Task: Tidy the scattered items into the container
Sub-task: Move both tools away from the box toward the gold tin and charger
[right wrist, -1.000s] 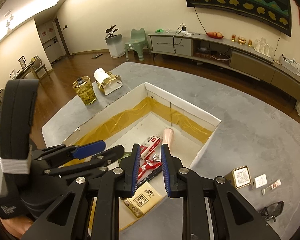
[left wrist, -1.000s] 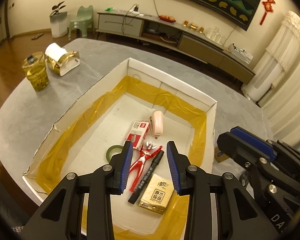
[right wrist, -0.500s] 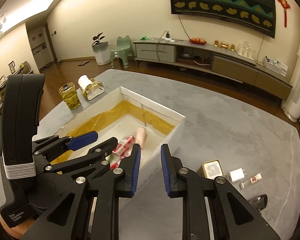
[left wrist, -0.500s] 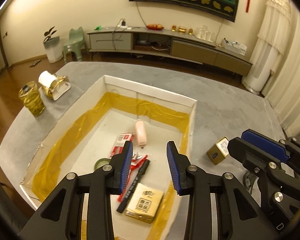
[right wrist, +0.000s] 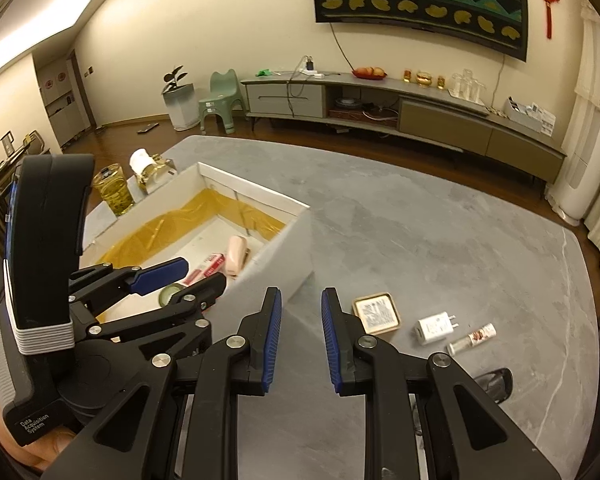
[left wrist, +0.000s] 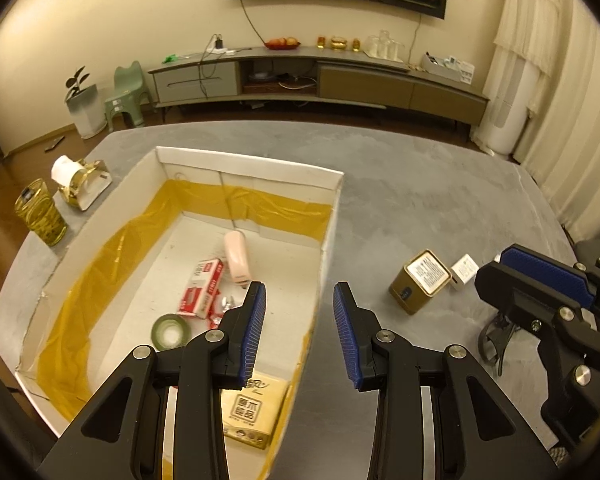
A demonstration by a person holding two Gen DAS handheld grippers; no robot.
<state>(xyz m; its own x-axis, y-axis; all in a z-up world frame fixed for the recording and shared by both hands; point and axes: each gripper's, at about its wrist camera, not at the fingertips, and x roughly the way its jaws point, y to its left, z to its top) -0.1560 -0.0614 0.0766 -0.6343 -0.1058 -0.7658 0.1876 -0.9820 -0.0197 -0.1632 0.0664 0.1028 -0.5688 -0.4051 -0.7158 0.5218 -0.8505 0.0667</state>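
Observation:
A white cardboard box [left wrist: 256,168] lined with yellow tape stands on the grey table; it also shows in the right wrist view [right wrist: 260,194]. Inside lie a pink stapler [left wrist: 236,254], a red-white pack [left wrist: 202,288], a green tape roll [left wrist: 170,332] and a yellow tissue pack [left wrist: 248,412]. On the table right of the box lie a gold tin [right wrist: 376,314], a white charger [right wrist: 434,328], a small vial [right wrist: 472,338] and black sunglasses [right wrist: 494,382]. My left gripper [left wrist: 300,332] is open and empty over the box's right wall. My right gripper [right wrist: 300,342] is open and empty, just left of the tin.
A yellow glass jar [left wrist: 40,212] and a gold tissue-roll holder [left wrist: 80,180] stand at the table's far left edge. A TV cabinet [right wrist: 400,108], green stool [right wrist: 220,100] and bin are beyond the table.
Both grippers have swung right, from over the box interior to its right wall and the table beside it. The loose items on the right have come closer into view.

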